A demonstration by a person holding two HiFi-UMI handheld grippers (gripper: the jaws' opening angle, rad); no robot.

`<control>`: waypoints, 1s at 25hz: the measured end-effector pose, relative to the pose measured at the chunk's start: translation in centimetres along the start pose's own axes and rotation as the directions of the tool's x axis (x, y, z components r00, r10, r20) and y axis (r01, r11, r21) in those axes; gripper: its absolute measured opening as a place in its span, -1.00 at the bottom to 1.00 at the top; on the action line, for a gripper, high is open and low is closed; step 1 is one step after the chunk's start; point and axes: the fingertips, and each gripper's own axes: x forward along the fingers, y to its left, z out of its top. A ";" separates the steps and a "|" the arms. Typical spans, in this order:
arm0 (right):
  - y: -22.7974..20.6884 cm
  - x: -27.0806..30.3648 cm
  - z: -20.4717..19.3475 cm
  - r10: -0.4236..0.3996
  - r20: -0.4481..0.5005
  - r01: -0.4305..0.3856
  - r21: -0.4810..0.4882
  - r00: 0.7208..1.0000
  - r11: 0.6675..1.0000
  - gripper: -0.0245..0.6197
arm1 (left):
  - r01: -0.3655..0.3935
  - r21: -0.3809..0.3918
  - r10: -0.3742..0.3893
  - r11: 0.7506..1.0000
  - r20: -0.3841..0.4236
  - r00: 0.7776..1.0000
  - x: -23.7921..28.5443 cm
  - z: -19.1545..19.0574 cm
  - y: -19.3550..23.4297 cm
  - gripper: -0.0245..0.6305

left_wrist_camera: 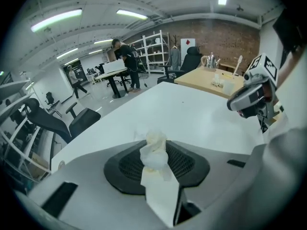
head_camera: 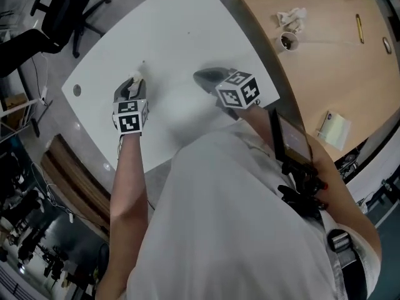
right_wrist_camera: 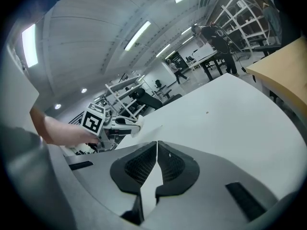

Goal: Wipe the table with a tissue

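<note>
A crumpled white tissue point(left_wrist_camera: 154, 153) sticks out from between the jaws of my left gripper point(head_camera: 133, 84), which is shut on it. The gripper tilts down over the left part of the white table point(head_camera: 181, 36), and the tissue point(head_camera: 135, 78) hangs just at the surface. Whether it touches the table I cannot tell. My right gripper point(head_camera: 201, 75) hovers over the table's middle, a little to the right of the left one. Its jaws are shut on each other with nothing between them point(right_wrist_camera: 157, 150). In the right gripper view the left gripper point(right_wrist_camera: 125, 123) shows with the tissue point(right_wrist_camera: 136, 128) at its tip.
A wooden table point(head_camera: 325, 67) adjoins on the right, with a crumpled tissue point(head_camera: 292, 19), a small cup point(head_camera: 287, 41), a pen point(head_camera: 359, 28) and a tissue pack point(head_camera: 333, 130). A black office chair point(head_camera: 62, 14) stands beyond the white table's far left corner. People stand far off in the room.
</note>
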 end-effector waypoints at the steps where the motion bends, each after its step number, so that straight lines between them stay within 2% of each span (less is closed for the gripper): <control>1: 0.1 -0.1 -0.1 0.002 -0.006 -0.002 -0.004 1.000 1.000 -0.87 | -0.017 -0.006 0.017 1.000 0.006 1.000 -0.7 -0.2 0.6 -0.56; 6: 1.0 0.6 -0.8 0.023 -0.035 -0.024 -0.024 0.999 0.999 -0.87 | -0.092 -0.017 0.093 0.996 0.053 0.994 -3.9 -2.0 3.0 -0.56; 12: 3.1 2.7 -1.2 0.074 -0.078 -0.080 -0.071 0.994 0.994 -0.87 | -0.170 -0.048 0.173 0.984 0.065 0.983 -8.1 -6.3 5.2 -0.56; 17: 3.8 3.6 -1.9 0.098 -0.099 -0.106 -0.088 0.990 0.990 -0.87 | -0.195 -0.124 0.204 0.973 0.061 0.977 -11.0 -8.9 5.2 -0.56; 21: 5.7 4.5 -2.1 0.111 -0.097 -0.119 -0.079 0.989 0.990 -0.86 | -0.171 -0.142 0.186 0.975 0.103 0.977 -12.5 -7.3 4.8 -0.56; 25: 5.8 4.5 -1.6 0.109 -0.080 -0.115 -0.067 0.991 0.991 -0.87 | -0.121 -0.093 0.135 0.988 0.156 0.979 -11.6 -3.3 3.3 -0.56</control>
